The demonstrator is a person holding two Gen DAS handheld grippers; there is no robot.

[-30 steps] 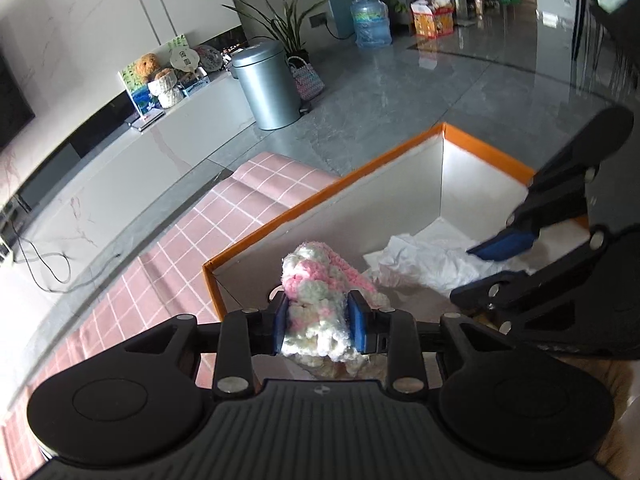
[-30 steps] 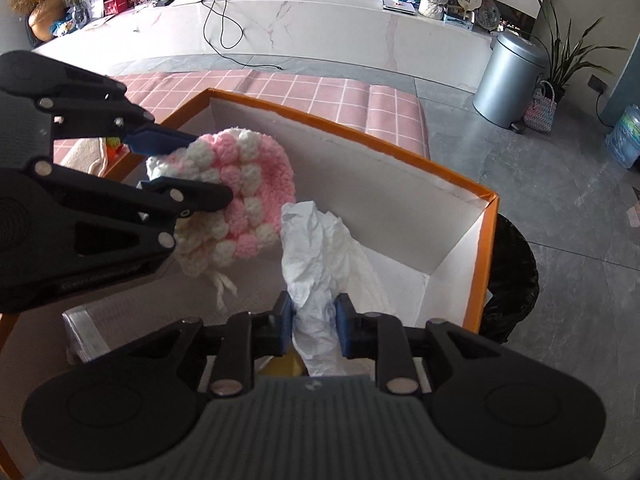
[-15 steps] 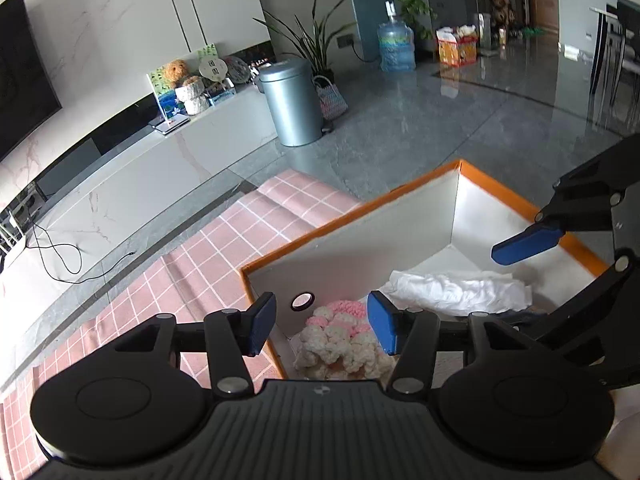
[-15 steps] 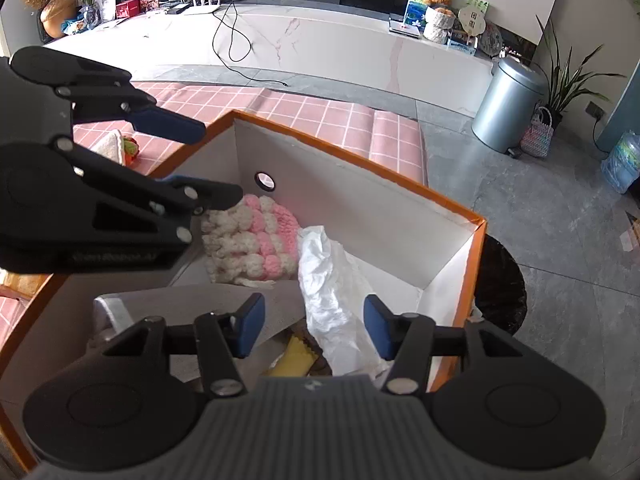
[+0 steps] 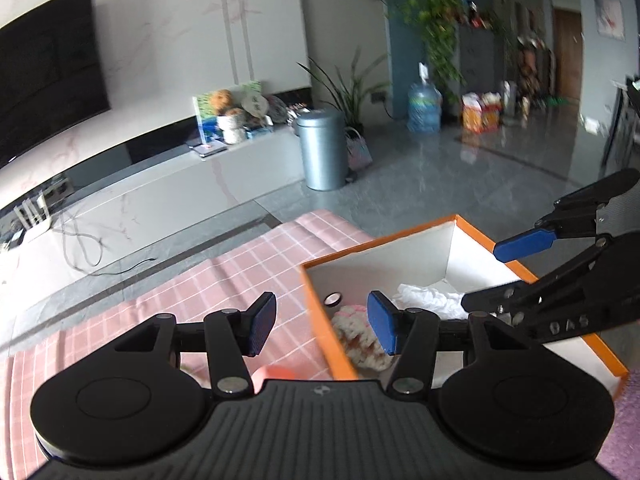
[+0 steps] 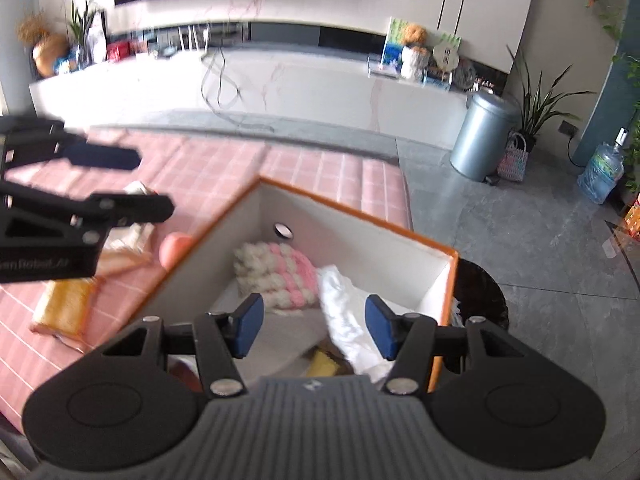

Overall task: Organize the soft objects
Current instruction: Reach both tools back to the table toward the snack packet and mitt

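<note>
An orange-rimmed white box (image 5: 320, 312) (image 6: 360, 216) stands on the pink checked tablecloth (image 5: 200, 280). Inside it lie a pink-and-white knitted piece (image 5: 356, 332) (image 6: 276, 272) and a crumpled white cloth (image 5: 428, 296) (image 6: 344, 304) side by side. My left gripper (image 5: 322, 324) (image 6: 154, 182) hovers open over the box's left rim with nothing between its pads. Above the box's near end, my right gripper (image 6: 315, 328) (image 5: 500, 272) also stands open and holds nothing, with the white cloth below it.
To the left of the box on the cloth lie a yellow soft item (image 6: 64, 308), a peach ball (image 6: 174, 250) and other blurred pieces. A yellow thing (image 6: 324, 362) lies in the box's near end. A black bin (image 6: 484, 292) stands right of the box, a metal bin (image 5: 322, 152) on the floor.
Both grippers opened, dropping the knitted piece and the white cloth into the box. Both then rose and pulled back, the left one shifting toward the box's left rim.
</note>
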